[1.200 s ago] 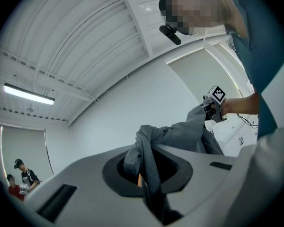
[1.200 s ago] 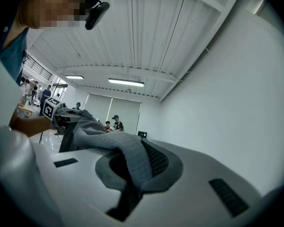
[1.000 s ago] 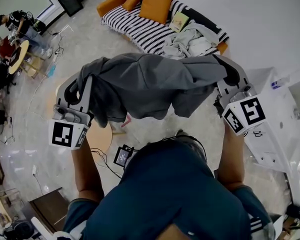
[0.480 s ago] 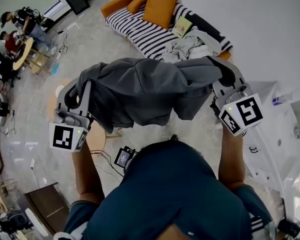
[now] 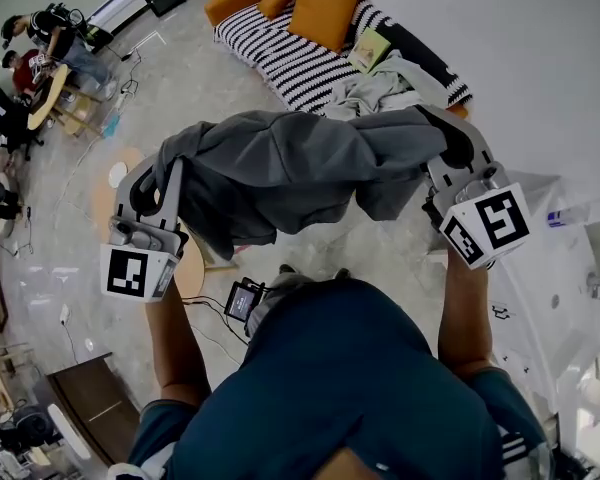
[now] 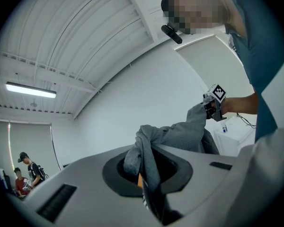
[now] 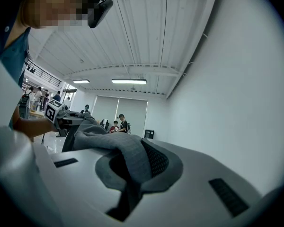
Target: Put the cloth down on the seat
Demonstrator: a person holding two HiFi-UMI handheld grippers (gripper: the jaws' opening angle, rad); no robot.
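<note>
Holding a grey cloth [image 5: 300, 168] up in the air, stretched and sagging between the two grippers. Pinching one bunched end in the left gripper [image 5: 162, 180], with the jaws squeezed tight on the fabric and a fold spilling over the top of them. Pinching the other end in the right gripper [image 5: 458, 146] the same way, clamped hard on a thick roll of fabric. Pointing both grippers roughly level and away from the body, with a bare forearm behind each. Letting the middle of the cloth droop in loose folds, touching nothing below.

Facing a striped seat [image 5: 280, 58] across a stretch of pale floor [image 5: 110, 128], with the cloth not yet on it. Looking down on an orange cushion [image 5: 327, 3] propped at the back of that seat, and on a heap of light clothes [image 5: 380, 93] lying at its right end, just beside a book [image 5: 370, 48]. Standing beside a white cabinet [image 5: 560, 268] on the right, with people [image 5: 25, 63] sitting far off at the upper left.

Showing, in the left gripper view, the cloth [image 6: 180, 134] running from those jaws across to the right gripper [image 6: 213, 105]. Showing, in the right gripper view, the cloth [image 7: 118, 148] running back to the left gripper [image 7: 57, 112].
</note>
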